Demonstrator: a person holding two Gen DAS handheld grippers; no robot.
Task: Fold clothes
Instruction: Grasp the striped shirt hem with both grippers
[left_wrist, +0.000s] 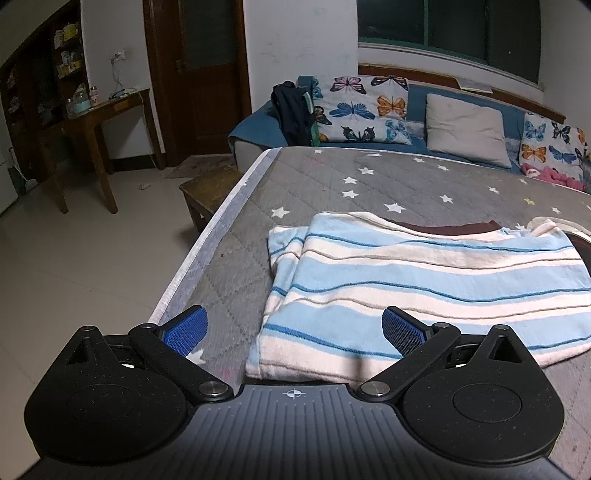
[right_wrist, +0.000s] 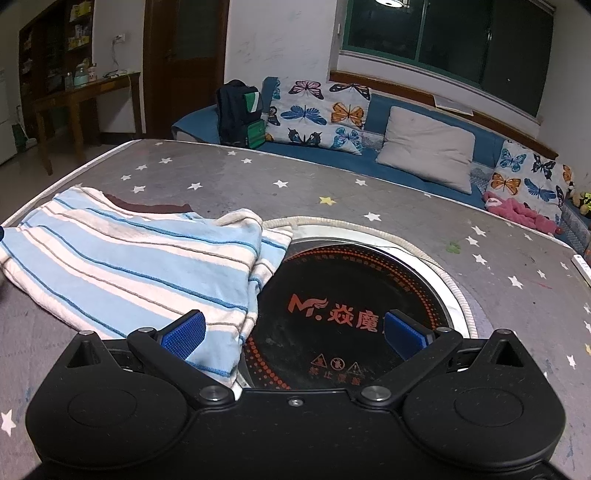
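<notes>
A folded striped garment (left_wrist: 424, 280) in pale blue, cream and thin dark-blue lines lies flat on the grey star-print table cover (left_wrist: 388, 184). A dark brown cloth edge (left_wrist: 447, 228) shows behind it. My left gripper (left_wrist: 294, 332) is open just above the garment's near left corner, nothing between its blue pads (left_wrist: 186, 330). In the right wrist view the same garment (right_wrist: 129, 258) lies to the left, its right edge draped over a round black cooktop (right_wrist: 354, 306). My right gripper (right_wrist: 294, 334) is open above that edge, holding nothing.
The table's white-trimmed left edge (left_wrist: 207, 236) drops to a tiled floor (left_wrist: 92, 258) with a low wooden stool (left_wrist: 208, 192). Behind the table runs a blue sofa (right_wrist: 406, 173) with butterfly cushions (right_wrist: 317, 114), a dark backpack (right_wrist: 240, 114) and a pink plush toy (right_wrist: 521, 214). A wooden desk (left_wrist: 96, 122) stands at the left.
</notes>
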